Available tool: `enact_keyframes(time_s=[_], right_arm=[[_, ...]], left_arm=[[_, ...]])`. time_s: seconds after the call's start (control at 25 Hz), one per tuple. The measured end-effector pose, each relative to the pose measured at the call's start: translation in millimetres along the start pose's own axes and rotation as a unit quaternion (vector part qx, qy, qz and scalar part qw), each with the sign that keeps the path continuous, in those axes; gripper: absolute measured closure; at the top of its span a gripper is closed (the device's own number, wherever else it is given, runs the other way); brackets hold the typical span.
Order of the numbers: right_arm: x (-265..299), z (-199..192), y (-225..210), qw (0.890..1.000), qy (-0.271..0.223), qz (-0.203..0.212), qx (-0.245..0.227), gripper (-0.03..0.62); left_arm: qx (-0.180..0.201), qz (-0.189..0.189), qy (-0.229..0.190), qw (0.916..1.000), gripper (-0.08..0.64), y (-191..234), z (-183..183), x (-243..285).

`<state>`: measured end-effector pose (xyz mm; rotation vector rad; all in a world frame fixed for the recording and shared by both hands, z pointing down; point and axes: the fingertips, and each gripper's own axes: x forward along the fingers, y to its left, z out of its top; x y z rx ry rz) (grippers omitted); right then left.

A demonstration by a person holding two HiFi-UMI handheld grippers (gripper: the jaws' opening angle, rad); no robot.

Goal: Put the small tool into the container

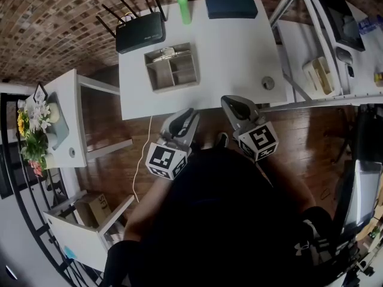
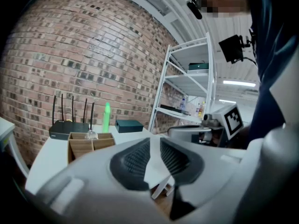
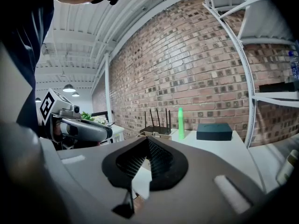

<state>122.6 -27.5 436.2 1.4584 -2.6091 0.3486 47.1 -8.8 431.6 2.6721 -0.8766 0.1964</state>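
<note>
A shiny tool (image 1: pixel 167 53) lies in the container (image 1: pixel 149 70), upper middle. The left gripper (image 1: pixel 187 115) is a little apart and the right gripper (image 1: pixel 231 103) is together. Both are empty, so go slowly near the rim.

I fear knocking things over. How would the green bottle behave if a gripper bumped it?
The green bottle stands tall and narrow, so it would probably tip rather than slide. Its round body might then roll on the smooth table.
</note>
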Motion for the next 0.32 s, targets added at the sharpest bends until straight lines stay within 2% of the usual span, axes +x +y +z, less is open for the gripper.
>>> enact_keyframes(time_s=[0.32], right_arm=[[8.0,4.8,5.9,1.000,-0.004,0.000,-0.006,0.583]], left_arm=[[-0.001,-0.001,0.002,1.0000,0.495,9.5,-0.7,-4.2]])
